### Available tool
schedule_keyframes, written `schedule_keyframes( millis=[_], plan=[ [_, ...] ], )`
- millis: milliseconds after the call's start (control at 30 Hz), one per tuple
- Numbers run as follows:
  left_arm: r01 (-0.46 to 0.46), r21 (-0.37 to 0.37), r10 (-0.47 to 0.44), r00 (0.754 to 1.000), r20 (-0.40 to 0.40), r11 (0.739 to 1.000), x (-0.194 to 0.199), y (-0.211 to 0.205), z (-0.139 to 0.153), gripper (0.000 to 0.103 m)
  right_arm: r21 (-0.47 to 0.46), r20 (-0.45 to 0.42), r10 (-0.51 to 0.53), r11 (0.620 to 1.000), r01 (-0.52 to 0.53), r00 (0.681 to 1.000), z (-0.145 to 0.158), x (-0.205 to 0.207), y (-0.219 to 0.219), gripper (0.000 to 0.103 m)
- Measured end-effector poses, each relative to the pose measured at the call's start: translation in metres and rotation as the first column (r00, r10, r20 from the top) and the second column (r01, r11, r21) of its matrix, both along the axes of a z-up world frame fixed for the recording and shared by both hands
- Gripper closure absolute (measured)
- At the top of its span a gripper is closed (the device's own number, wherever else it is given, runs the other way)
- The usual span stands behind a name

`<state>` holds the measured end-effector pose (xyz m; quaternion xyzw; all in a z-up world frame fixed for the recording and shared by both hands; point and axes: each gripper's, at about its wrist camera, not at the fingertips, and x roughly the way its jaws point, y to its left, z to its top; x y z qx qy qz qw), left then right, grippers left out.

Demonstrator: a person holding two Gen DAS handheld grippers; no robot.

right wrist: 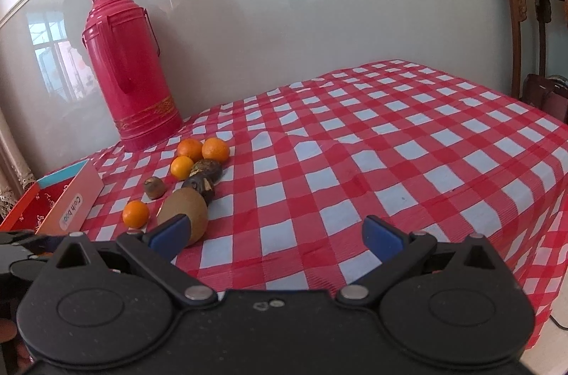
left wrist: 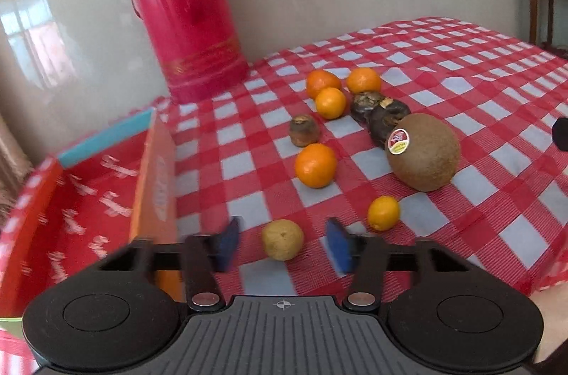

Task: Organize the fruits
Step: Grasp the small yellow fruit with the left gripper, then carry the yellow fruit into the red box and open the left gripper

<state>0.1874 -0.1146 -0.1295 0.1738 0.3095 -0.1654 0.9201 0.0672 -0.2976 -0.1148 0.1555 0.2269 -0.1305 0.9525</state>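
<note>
My left gripper [left wrist: 282, 243] is open, its blue pads on either side of a small tan round fruit [left wrist: 283, 239] on the checked cloth, not touching it. Beyond lie several oranges [left wrist: 315, 165], a small yellow-orange fruit [left wrist: 383, 213], a big brown kiwi [left wrist: 422, 152] with a sticker, two dark water chestnuts [left wrist: 385, 117] and a brown one [left wrist: 304, 130]. My right gripper [right wrist: 275, 234] is open and empty above the cloth, right of the fruit cluster; the kiwi [right wrist: 184, 215] sits just behind its left finger.
A red open box [left wrist: 81, 197] with an orange wall stands left of the fruits; it also shows in the right wrist view [right wrist: 67, 201]. A tall pink thermos [left wrist: 184, 9] stands at the back by the wall. The table's edge drops off on the right [right wrist: 546, 226].
</note>
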Motion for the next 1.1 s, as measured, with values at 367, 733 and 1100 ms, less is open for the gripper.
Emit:
schedule_keyframes(
  millis=[367,733,1100],
  plan=[
    [-0.027,-0.125,0.027,1.000,-0.001,0.992,0.000,0.016,-0.001,0.077,0.018,-0.001,0.028,0.999,-0.028,1.000,-0.005,0.007,0.007,0.005],
    [-0.265,-0.225,0.299,0.944,0.137,0.938,0.005,0.097,0.049,0.077,-0.005,-0.012,0.118,0.993,-0.118,0.993,-0.007,0.019,0.035,0.005],
    [-0.500,-0.237,0.516,0.857,0.003,0.833,0.036,0.173,0.022,0.077,-0.040,-0.032,0.237,0.970,-0.238,0.971,-0.008,0.036,0.077,0.005]
  ],
)
